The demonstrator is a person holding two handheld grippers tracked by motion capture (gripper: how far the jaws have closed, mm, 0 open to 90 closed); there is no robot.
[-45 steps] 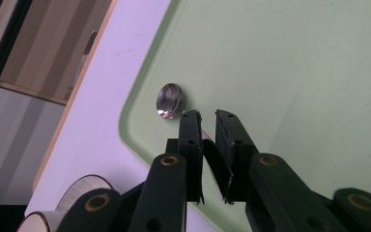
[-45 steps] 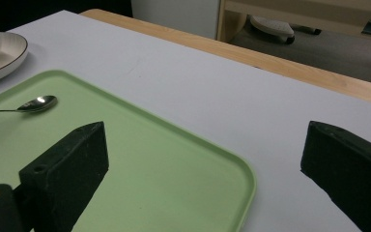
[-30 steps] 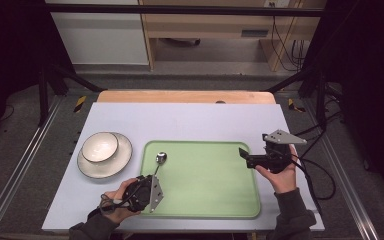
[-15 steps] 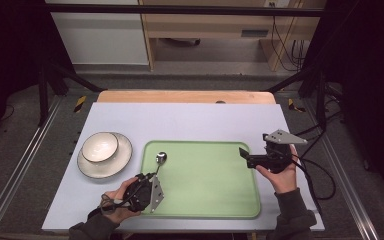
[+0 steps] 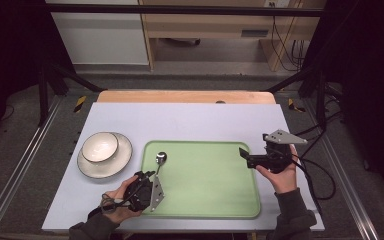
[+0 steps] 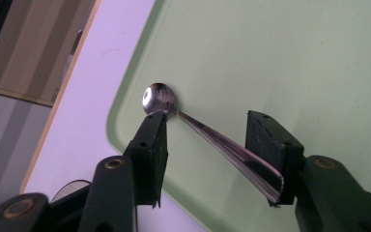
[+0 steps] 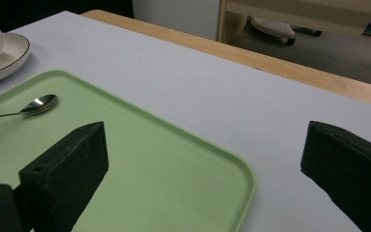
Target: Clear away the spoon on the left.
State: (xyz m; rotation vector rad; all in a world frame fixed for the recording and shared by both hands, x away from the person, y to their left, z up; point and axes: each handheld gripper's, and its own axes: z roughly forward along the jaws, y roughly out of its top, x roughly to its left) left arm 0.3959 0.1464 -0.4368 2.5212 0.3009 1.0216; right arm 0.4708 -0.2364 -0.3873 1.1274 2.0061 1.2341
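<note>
1. The green tray (image 5: pixel 205 180) is lying in the middle of the table (image 5: pixel 190 120), and I am taking it as my landmark. The spoon (image 5: pixel 159 162) is lying on the tray at its left edge, its bowl toward the far side and its handle running back toward me. I judge the work to be at its start: the spoon is not yet gripped or lifted, so the closing, the lift and wherever it goes are all left.

2. The plate (image 5: pixel 122 159) is sitting off the tray's left edge, with the white bowl (image 5: pixel 100 146) standing on it; both are lying untouched, near the spoon.

3. I am holding my right gripper (image 5: pixel 245 156) over the tray's right edge, pointing left across it, jaws spread wide and holding nothing.

4. I am holding my left gripper (image 5: pixel 152 176) low at the tray's near-left corner, tilted forward. Its jaws are standing partly open astride the spoon's handle (image 6: pixel 227 145); the handle's end is lying against one pad, but nothing is clamped.
</note>
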